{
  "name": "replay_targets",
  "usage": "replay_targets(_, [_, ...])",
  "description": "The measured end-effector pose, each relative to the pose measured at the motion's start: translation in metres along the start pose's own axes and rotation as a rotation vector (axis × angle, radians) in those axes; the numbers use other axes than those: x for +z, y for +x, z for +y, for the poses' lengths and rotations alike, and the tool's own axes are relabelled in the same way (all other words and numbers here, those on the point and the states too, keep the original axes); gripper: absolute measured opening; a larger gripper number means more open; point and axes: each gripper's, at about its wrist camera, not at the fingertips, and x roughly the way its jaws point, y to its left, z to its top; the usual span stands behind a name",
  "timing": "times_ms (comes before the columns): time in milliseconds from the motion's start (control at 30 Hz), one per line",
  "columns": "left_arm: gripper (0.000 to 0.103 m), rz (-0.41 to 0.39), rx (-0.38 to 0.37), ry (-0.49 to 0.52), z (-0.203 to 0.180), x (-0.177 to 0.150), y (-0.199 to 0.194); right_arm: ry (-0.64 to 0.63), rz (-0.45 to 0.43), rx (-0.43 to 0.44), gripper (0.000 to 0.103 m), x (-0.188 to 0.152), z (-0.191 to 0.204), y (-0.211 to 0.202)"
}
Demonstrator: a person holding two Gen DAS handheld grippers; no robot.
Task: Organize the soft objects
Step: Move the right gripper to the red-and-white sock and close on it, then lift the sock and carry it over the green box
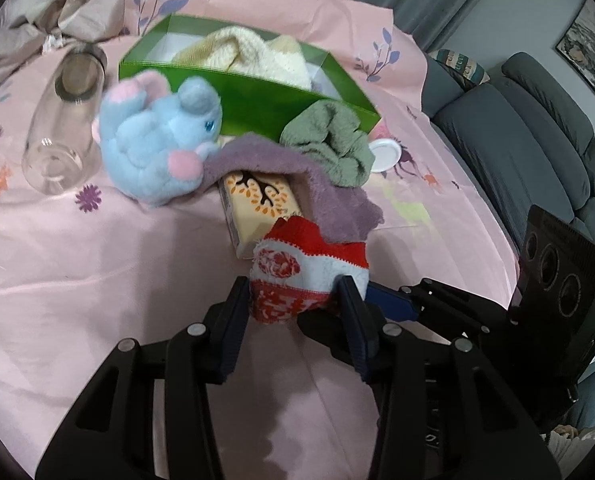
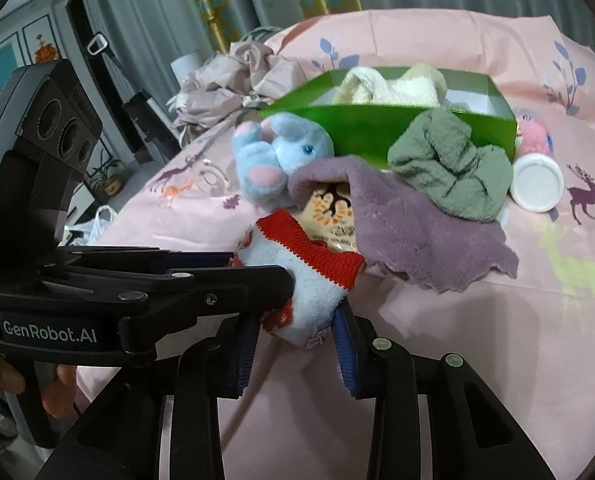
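A red-and-white sock point(image 1: 297, 276) is pinched from both sides by the left gripper point(image 1: 293, 300) and the right gripper point(image 2: 297, 320), just in front of a purple towel point(image 2: 409, 224) draped over a small carton point(image 1: 257, 208). If the sock is lifted toward the green box point(image 1: 257, 96), the towel edge resting on its cuff could be dragged along, or the plush fabric could slip from one pair of pads.
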Motion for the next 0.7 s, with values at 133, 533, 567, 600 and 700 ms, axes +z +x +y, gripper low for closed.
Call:
replay_targets(133, [0.043,-0.027,0.015,0.021,-0.008,0.002,-0.011,-0.005,-0.026,0.002,0.037,0.005,0.006,-0.011])
replay_targets(533, [0.043,-0.107,0.023,0.090,-0.030,0.013,-0.037,-0.022,-0.105,-0.007,0.037,0.020,0.018,-0.041])
replay_targets(567, [0.043,-0.113,0.023,0.096,-0.032,0.014,-0.038,-0.023,-0.112,-0.009,0.037,0.022,0.018,-0.043])
replay_targets(600, [0.043,-0.116,0.023,0.103,-0.033,0.015,-0.039,-0.023,-0.119,-0.012,0.037,0.023,0.018,-0.045])
replay_targets(700, [0.043,-0.128,0.021,0.117,-0.037,0.020,-0.041,-0.021,-0.139,-0.019,0.037,0.027,0.017,-0.050])
